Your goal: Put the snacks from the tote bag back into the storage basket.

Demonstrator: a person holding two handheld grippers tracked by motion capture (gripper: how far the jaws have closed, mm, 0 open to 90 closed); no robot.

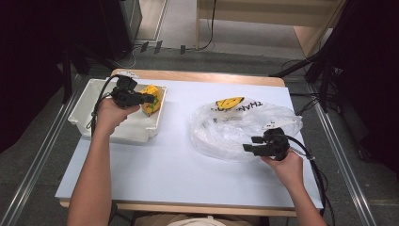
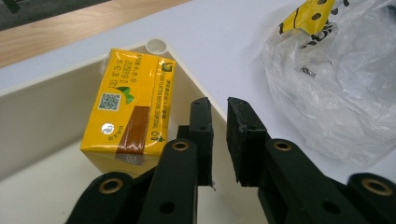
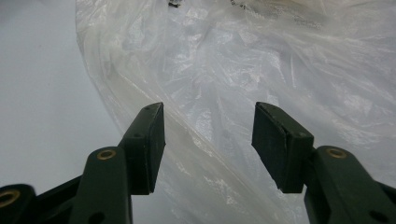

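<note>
A yellow drink carton [image 1: 151,100] [image 2: 130,107] stands in the far right corner of a white tray [image 1: 127,132] [image 2: 156,45]. My left gripper [image 1: 149,98] [image 2: 218,105] hovers over that corner, just beside the carton. Its jaws are nearly together, with a narrow gap and nothing between them. A crumpled clear plastic bag [image 1: 235,122] [image 3: 233,56] with a yellow and black print lies on the white table at the right. My right gripper [image 1: 249,144] [image 3: 208,112] is open at the bag's near edge. Its pads stand apart on either side of a fold of film without pressing it.
The tray sits at the table's far left corner, and the bag [image 2: 336,79] lies to its right. A wooden table edge [image 1: 197,76] runs along the back. Cables trail from both grippers. Dark stands and floor surround the table.
</note>
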